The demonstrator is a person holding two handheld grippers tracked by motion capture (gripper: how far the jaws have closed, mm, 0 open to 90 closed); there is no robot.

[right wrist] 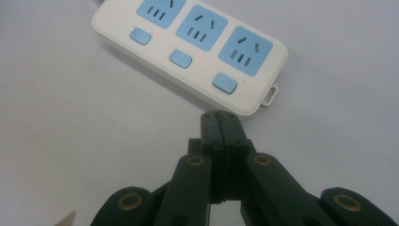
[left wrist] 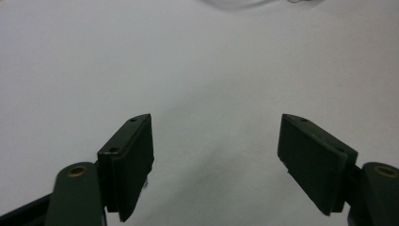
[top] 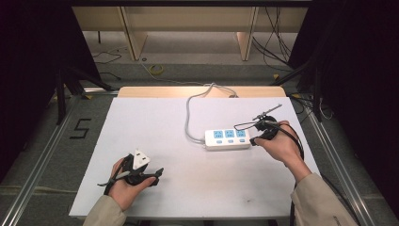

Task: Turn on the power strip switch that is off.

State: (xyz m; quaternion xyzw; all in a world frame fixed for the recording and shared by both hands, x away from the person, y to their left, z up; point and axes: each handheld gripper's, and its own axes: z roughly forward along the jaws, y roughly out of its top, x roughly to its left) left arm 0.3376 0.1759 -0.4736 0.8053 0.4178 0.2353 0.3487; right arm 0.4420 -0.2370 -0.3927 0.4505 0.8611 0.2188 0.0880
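White three-socket plastic power strip (right wrist: 188,52) lay just beyond the closed, empty right gripper (right wrist: 220,123), left gripper (left wrist: 214,165) open, empty; likely next: press a blue switch.

On the white table (top: 155,141) a white power strip (top: 227,139) with three blue sockets lies just left of the right gripper (top: 256,140), while the left gripper (top: 153,178) rests near the front edge, well apart.
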